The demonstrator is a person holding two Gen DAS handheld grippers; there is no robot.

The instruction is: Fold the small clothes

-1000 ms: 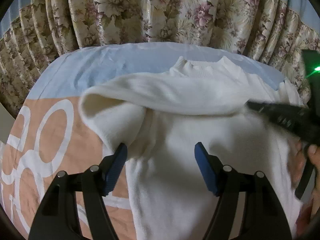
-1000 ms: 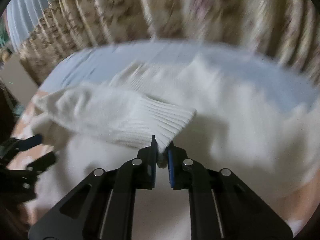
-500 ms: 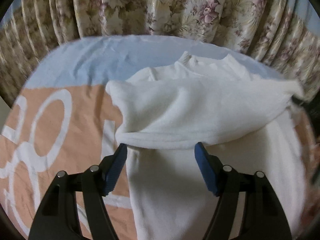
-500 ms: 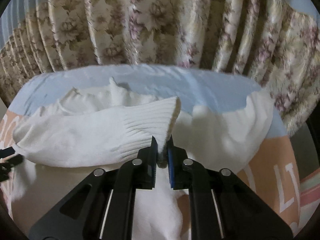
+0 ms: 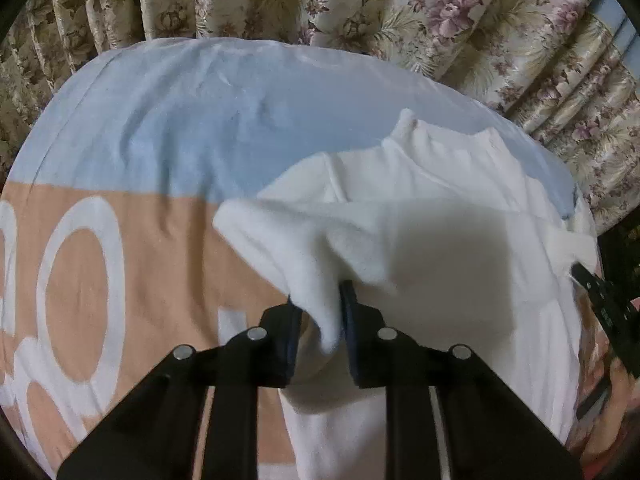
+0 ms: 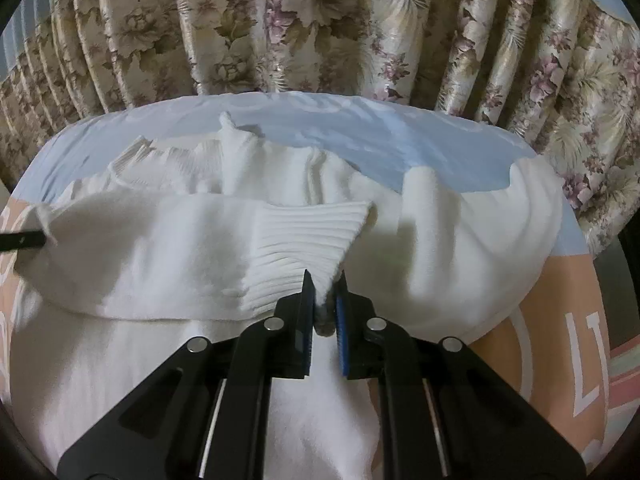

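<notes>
your left gripper is clenched on a fold of the white sweater, pinching the bent part of the sleeve between its fingers; the cloth hangs down a little past the pads. your right gripper is clamped on the ribbed cuff of that same sleeve, the cuff fanning out up and to the left of the fingers.

the sweater lies on its back across the bedspread, collar at the far end ahead of both grippers, body running back under them. the sleeve is stretched crosswise over the chest, between your two grips. beyond the right gripper, up and to the right, the other sleeve lies bunched near the spread's right edge.

to the left of your left gripper the bedspread is bare, peach with white lettering, then pale blue farther ahead: plenty of room there. the far edge of the bed meets the floral curtain right behind the collar, so there is little room forward.
</notes>
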